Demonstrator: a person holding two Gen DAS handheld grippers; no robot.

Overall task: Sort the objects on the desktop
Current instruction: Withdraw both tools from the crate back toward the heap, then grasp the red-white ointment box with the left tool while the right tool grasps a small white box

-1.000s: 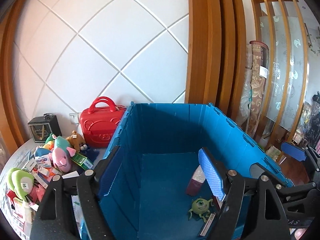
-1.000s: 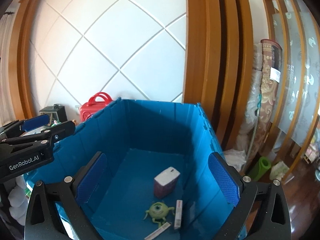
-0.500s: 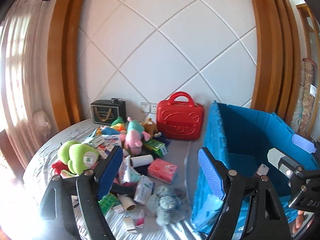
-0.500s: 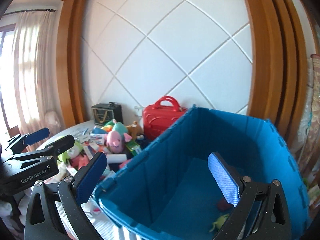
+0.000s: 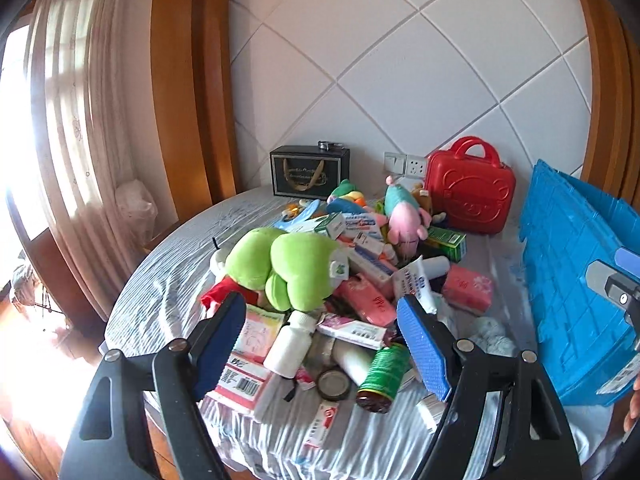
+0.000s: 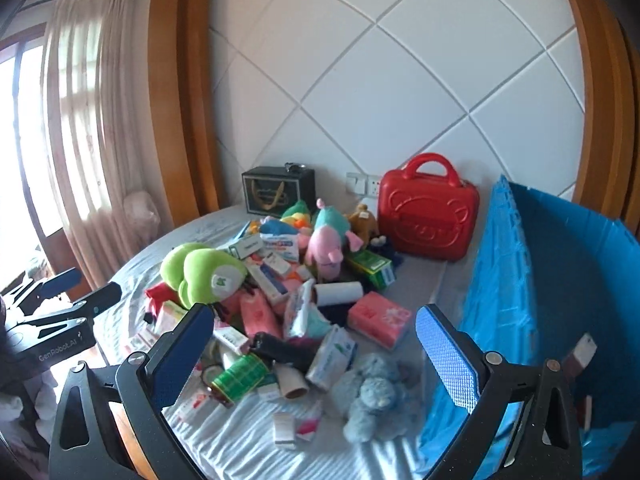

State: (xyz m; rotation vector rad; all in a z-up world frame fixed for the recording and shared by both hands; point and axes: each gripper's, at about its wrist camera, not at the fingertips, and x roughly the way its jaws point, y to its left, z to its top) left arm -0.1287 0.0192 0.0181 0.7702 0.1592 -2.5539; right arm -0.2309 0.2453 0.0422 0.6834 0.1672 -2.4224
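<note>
White wall panels with crossing lines are seen behind a round table [image 5: 168, 280] that is covered with a striped grey cloth. Wooden frames and a pale curtain [image 5: 80, 120] are seen on the left side.

A big heap of things is piled on the table. A green plush toy [image 5: 288, 266] is seen on the near left of the heap, and a pink plush toy [image 5: 404, 222] is seen farther back. A white bottle [image 5: 290, 344] and a green-labelled bottle [image 5: 384, 378] are laid on their sides near the front. A flat packet with a barcode [image 5: 240, 382] is seen beside them, but its words are too small to be read. A pink tissue pack [image 6: 378, 318] and a blue-grey plush toy [image 6: 370, 394] are seen nearer the blue crate [image 6: 520, 280], which is set at the right edge of the table. A red case [image 5: 468, 190] with a bear face pressed into it is stood against the wall, just beside a black box [image 5: 308, 170] with gold marks.

The left gripper [image 5: 322, 338] is held over the front of the heap with its blue pads wide apart, and nothing is gripped. The right gripper [image 6: 314, 354] is also spread wide and is empty. "GenRobot.AI" can be read on the left gripper in the right wrist view.
</note>
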